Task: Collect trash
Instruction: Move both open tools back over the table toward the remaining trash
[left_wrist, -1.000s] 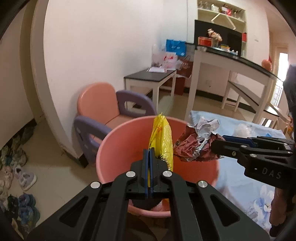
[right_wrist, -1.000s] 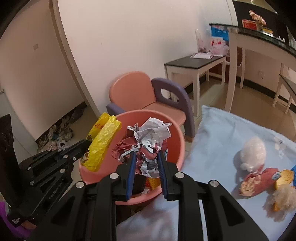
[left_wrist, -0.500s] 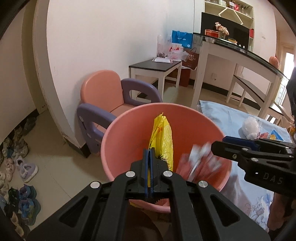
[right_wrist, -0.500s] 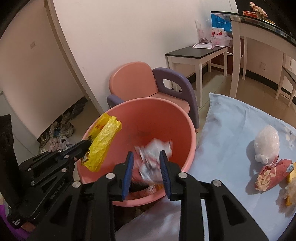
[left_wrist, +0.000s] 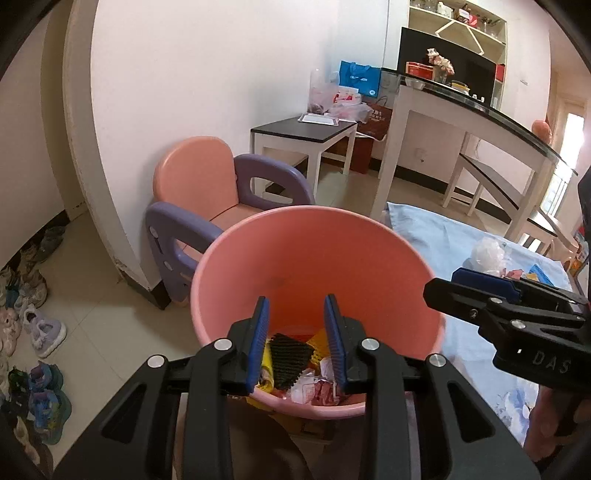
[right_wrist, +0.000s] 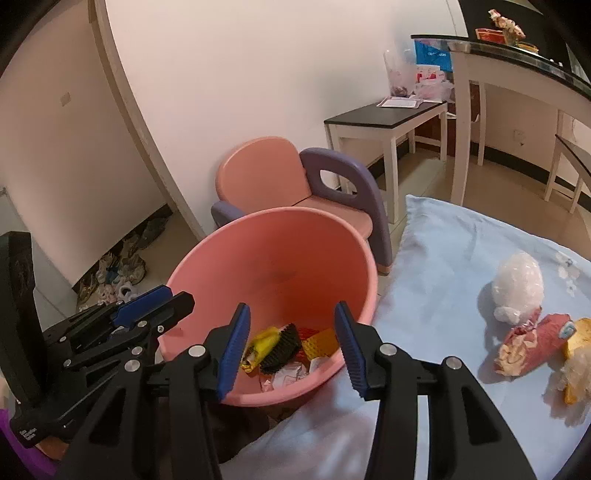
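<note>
A pink bucket (left_wrist: 314, 266) (right_wrist: 273, 258) stands under both grippers. At its bottom lie a yellow wrapper (right_wrist: 258, 347), a black ridged piece (right_wrist: 280, 347) and crumpled paper (right_wrist: 291, 371). My left gripper (left_wrist: 295, 300) hangs over the near rim, its jaws opening with nothing between them. My right gripper (right_wrist: 292, 307) hovers over the bucket's right side, jaws also opening and empty. On the blue cloth (right_wrist: 443, 258) to the right lie a white plastic wad (right_wrist: 517, 284), a red wrapper (right_wrist: 532, 343) and an orange-yellow piece (right_wrist: 576, 339).
A pink and purple child's chair (left_wrist: 207, 184) stands just behind the bucket by the white wall. Shoes (left_wrist: 40, 328) lie on the floor at the left. A low black-topped table (left_wrist: 306, 129) and a tall white table (left_wrist: 461, 110) stand farther back.
The left gripper has opened and the yellow wrapper has dropped into the bucket. The right gripper has spread wider and its crumpled paper has fallen in too.
</note>
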